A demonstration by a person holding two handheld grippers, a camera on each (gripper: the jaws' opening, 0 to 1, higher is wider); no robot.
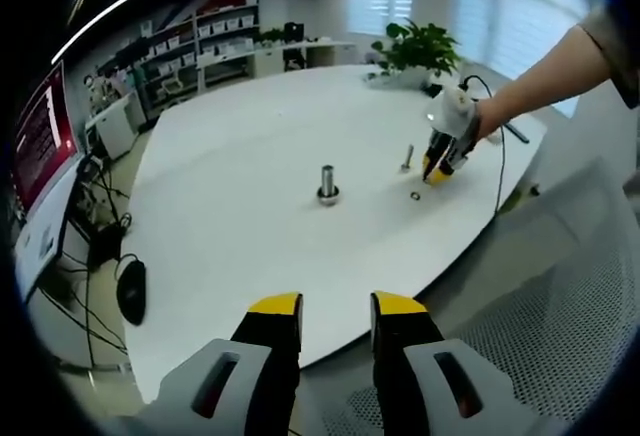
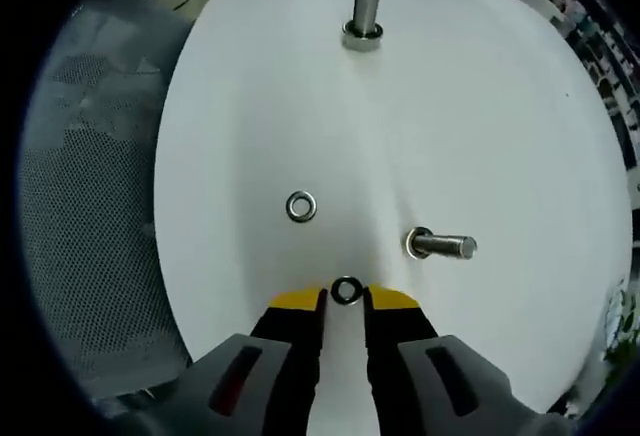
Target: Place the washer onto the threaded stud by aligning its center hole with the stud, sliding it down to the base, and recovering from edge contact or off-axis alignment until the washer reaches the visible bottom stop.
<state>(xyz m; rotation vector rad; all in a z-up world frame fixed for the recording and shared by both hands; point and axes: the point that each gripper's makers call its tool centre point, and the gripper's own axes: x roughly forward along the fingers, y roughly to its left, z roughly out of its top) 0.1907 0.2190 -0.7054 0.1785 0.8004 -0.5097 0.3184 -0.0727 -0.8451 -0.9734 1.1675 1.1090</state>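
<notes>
Right gripper (image 2: pixel 345 299) down at the table with a washer (image 2: pixel 346 290) at its yellow tips; left gripper (image 1: pixel 335 308) held back off the table edge, empty.

In the right gripper view the 2 jaws stand a narrow gap apart and the small dark washer sits right at that gap, between the tips; whether they are pinching it or only flanking it I cannot tell. Just beyond lies a second washer (image 2: pixel 300 206), flat on the white table (image 2: pixel 500 106), with a bolt (image 2: pixel 440 245) to its right and the threaded stud (image 2: pixel 365 11) upright well beyond both. In the left gripper view that gripper's jaws are parted with nothing between them, and a gloved hand (image 1: pixel 462 114) holds the right gripper near the table's far edge.
</notes>
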